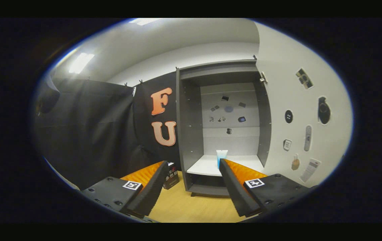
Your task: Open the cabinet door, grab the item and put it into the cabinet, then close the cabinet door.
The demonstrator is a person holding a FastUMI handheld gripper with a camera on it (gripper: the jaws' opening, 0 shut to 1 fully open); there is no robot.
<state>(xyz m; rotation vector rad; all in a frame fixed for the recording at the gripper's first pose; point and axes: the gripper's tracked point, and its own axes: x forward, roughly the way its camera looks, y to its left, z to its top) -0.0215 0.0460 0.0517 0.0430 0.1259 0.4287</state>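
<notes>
Cabinet point(222, 127) open, item already on its shelf, door left to close.

Gripper point(192, 187) held back over the worktop point(191, 207), jaws wide and gripping nothing, presumably withdrawn after release. 1 tube point(221, 158) upright near the front edge of the white shelf point(207, 165), just beyond the right finger. Door point(298, 117) swung fully out at the right, free for pushing shut. 1 dark box point(171, 175) on the worktop beside the cabinet's left wall, clear of the door's path.

The gray cabinet point(191, 134) stands on the wood table with its white door point(298, 134) swung wide open, and a small white-and-blue tube point(221, 157) stands upright on its white shelf.
</notes>
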